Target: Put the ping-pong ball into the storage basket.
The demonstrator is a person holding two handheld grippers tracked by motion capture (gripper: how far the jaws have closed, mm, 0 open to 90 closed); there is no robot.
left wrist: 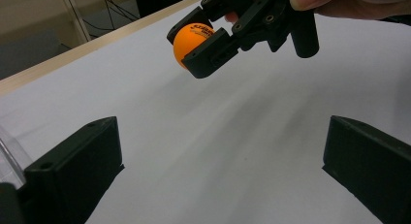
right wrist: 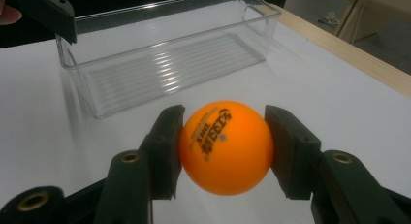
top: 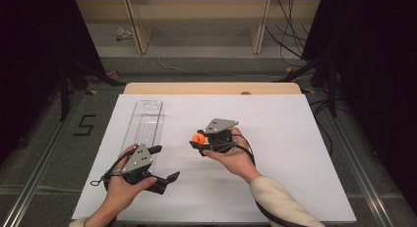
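The right gripper (right wrist: 224, 151) is clamped on the orange ball (right wrist: 226, 145), one pad on each side, and holds it clear above the white table (top: 275, 187), probably to carry it to the clear tray (top: 143, 126) well off toward the left. The left gripper (top: 164, 163) has its jaws spread and empty just beside the tray's near end, perhaps to steady it. A ball has no long axis; its black print faces up. The tray's long axis runs away from the person

Your ball (right wrist: 226, 146) is orange with black print. The bin (right wrist: 165, 64) is clear and ribbed, the table (top: 275, 119) white, the jaws black.
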